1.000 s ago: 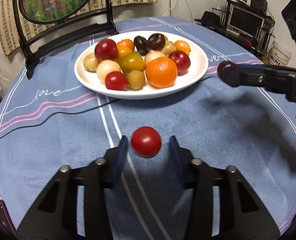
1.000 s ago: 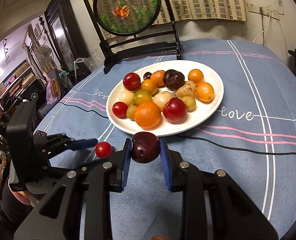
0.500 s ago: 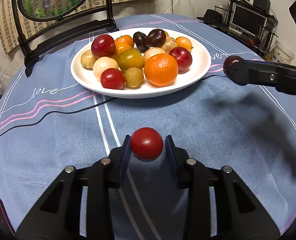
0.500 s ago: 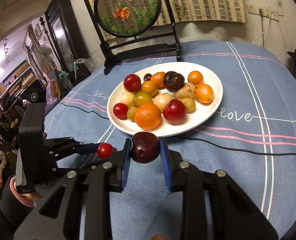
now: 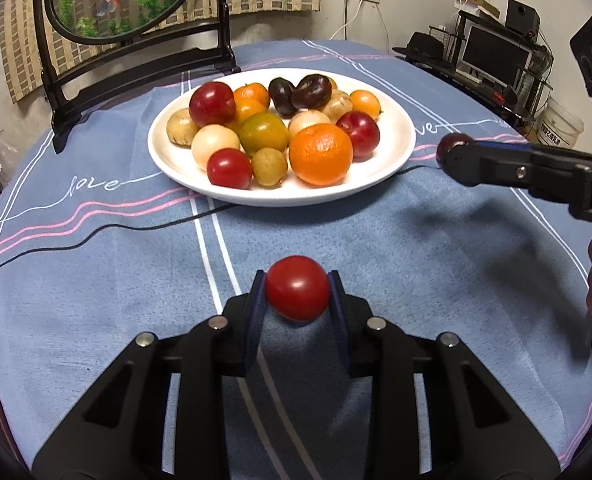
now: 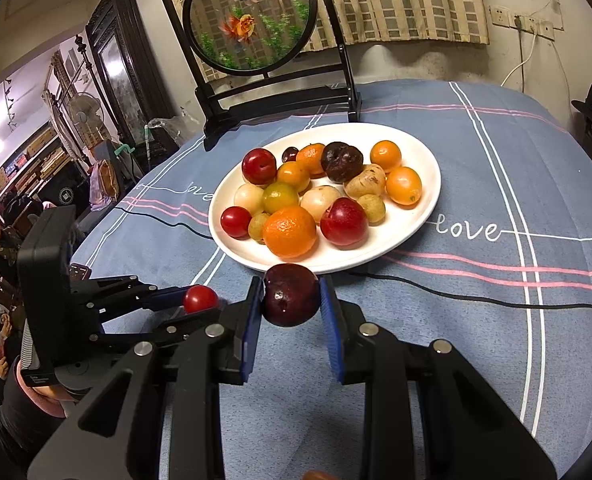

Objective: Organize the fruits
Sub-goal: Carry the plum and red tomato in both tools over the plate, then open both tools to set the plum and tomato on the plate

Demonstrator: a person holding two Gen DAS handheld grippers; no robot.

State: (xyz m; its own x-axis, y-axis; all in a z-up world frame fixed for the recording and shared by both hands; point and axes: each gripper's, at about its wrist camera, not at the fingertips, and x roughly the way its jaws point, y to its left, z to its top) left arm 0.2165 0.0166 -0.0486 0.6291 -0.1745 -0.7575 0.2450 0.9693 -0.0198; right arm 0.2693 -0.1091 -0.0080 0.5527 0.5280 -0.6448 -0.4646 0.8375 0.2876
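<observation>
"love" in white script on the blue tablecloth (image 6: 467,229), repeated left of the plate (image 5: 92,186).

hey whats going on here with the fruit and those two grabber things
A person is sorting fruit with a hand-held gripper in each hand. The left hand-held gripper has just been closing and is now shut on a small red tomato over the blue tablecloth. The right hand-held gripper is shut on a dark plum, held just in front of the white plate, which is piled with mixed fruit. Neither piece has been put on the plate yet.
</observation>
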